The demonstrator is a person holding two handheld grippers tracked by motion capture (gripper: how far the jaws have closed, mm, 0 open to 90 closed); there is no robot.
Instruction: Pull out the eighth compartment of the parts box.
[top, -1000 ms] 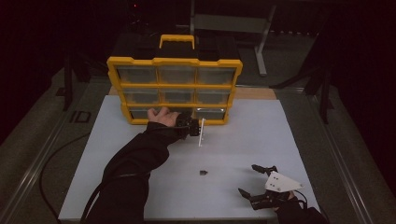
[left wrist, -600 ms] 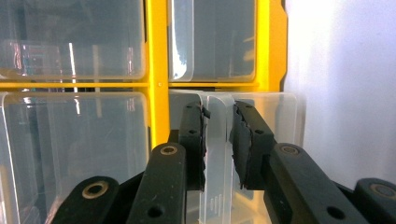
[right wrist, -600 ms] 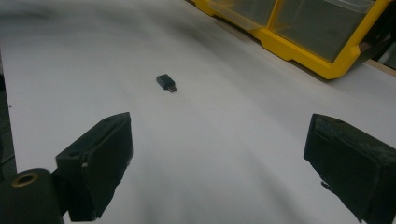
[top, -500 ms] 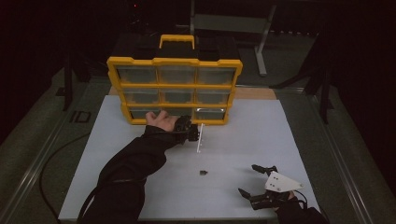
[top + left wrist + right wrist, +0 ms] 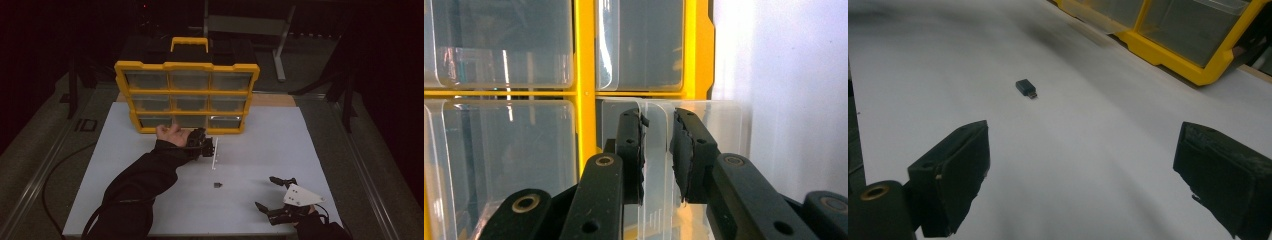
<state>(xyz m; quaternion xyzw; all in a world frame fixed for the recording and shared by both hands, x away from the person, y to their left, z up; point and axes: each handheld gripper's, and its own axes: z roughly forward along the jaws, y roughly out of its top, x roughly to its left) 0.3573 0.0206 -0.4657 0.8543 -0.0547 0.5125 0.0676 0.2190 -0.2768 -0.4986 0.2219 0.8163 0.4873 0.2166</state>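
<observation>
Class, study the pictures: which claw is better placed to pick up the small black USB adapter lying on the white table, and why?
Right. The right claw stands open and empty, facing the USB adapter. The left claw is shut on the clear drawer at the yellow organizer.

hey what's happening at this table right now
A person is working a yellow organizer standing on a white table. The left hand-held gripper is shut on the clear front of the bottom right drawer, which is pulled partway out. The right hand-held gripper rests open near the table's front edge, with a small USB adapter lying ahead of it.
</observation>
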